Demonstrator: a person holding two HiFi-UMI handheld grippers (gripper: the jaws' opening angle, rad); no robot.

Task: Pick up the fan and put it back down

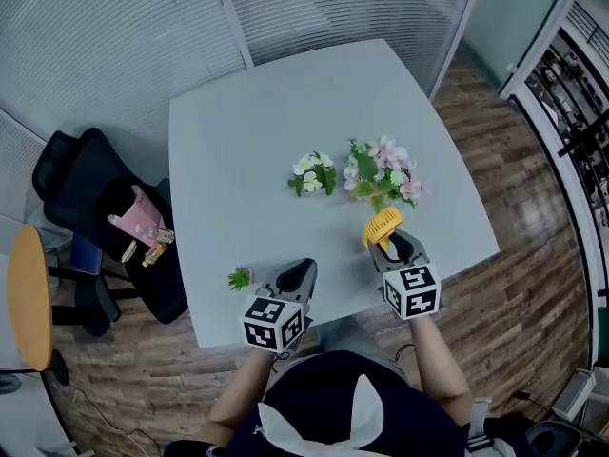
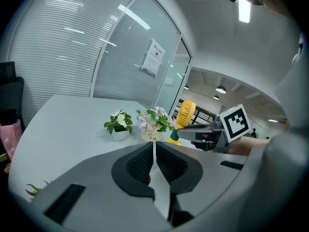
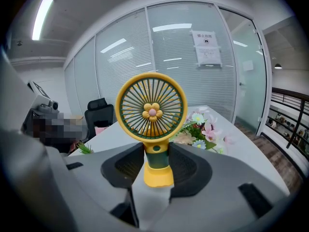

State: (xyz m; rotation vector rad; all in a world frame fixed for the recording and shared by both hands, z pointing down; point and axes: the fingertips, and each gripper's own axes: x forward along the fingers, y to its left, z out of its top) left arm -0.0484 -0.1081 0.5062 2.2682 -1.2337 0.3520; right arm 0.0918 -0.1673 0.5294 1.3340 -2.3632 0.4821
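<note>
The right tool (image 3: 157,162) is clamped on the fan (image 3: 152,114), its pads pressing the green-and-yellow stem just under the round head, and the fan stands upright in the grip. It sits over the near right part of the tabletop (image 1: 247,141), just in front of the flowers; no view shows whether its base touches the surface. I judge this to be the carrying part of the task, with the put-down not yet done. The next move calls for keeping the fan upright, bringing its base flat onto bare tabletop, then opening the jaws and drawing straight back so the pads do not drag the stem over; the small base and large head suggest it could tip easily. The left tool (image 2: 154,159) has its jaws together with nothing between them and rests low near the front edge, apart from the work. The bouquet (image 1: 383,171) stands closest beyond the fan and could be brushed; a small pot (image 1: 312,174) is beside it, and a sprig (image 1: 239,277) lies by the left tool. A chair (image 1: 90,198) with a pink bag (image 1: 138,219) stands off the tabletop.
</note>
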